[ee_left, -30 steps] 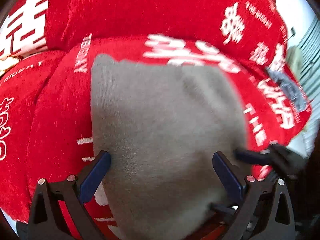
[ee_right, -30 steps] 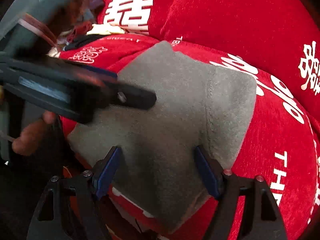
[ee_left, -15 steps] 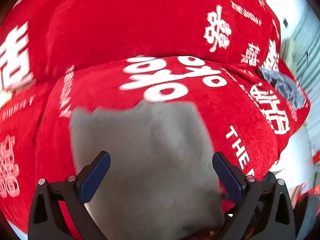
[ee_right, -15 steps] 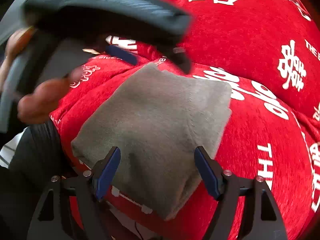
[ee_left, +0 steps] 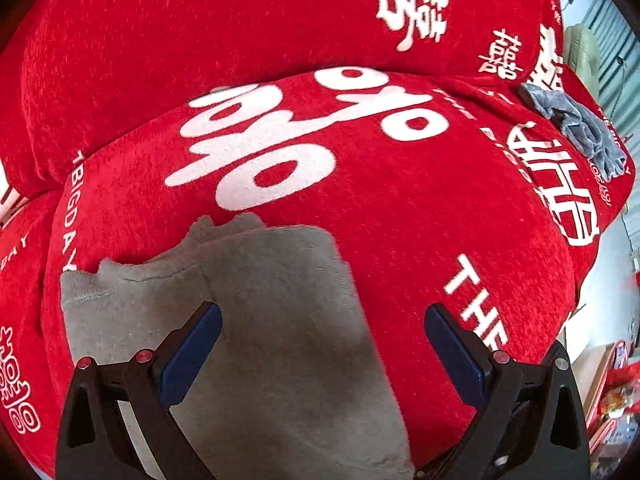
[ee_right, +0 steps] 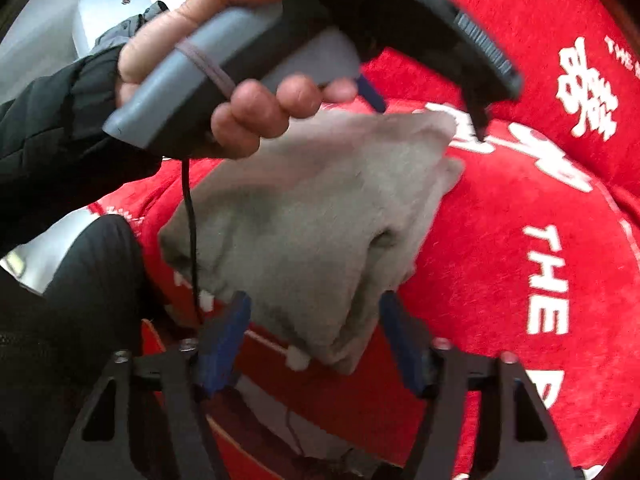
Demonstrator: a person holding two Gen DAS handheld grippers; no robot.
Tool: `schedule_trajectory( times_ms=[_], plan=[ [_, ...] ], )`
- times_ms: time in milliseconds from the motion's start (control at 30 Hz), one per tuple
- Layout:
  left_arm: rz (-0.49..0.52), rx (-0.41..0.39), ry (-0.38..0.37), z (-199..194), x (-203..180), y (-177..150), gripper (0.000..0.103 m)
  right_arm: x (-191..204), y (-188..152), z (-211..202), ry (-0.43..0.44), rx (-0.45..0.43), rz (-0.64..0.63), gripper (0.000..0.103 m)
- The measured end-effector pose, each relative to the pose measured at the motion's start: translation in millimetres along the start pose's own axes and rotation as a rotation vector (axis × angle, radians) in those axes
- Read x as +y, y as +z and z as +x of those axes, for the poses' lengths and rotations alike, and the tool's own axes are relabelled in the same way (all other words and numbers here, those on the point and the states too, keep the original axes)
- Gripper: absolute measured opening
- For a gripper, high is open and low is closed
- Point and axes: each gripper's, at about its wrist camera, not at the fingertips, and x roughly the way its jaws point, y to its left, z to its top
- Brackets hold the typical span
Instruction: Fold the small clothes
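The folded grey garment lies on a red cushion printed in white with "THE", "BIGDAY" and Chinese characters — its edges uneven at the far side. Both the left gripper and the right gripper have their jaws spread, grasping nothing. A crumpled grey-blue cloth sits at the cushion's far right — green shutters behind.

Plain grey folded fleece garment between the jaws; beyond it, red plush cushion with white lettering.
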Motion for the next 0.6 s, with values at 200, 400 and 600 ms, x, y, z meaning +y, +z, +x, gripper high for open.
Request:
schedule_trajectory(
  times_ms=[200,400,600],
  plan=[
    [0.008,0.053,0.077,25.8,3.9,-5.1,0.102,4.8,-1.1,7.8,0.029,0.027,-0.022,0.054],
    [-0.011,0.084,0.161,51.7,13.1,-13.8,0.102,13.4,-2.9,9.6,0.059,0.085,-0.087,0.037],
    [-0.03,0.079,0.186,55.7,13.0,-11.0,0.102,19.3,-4.6,5.0,0.054,0.115,-0.14,0.037]
  ],
)
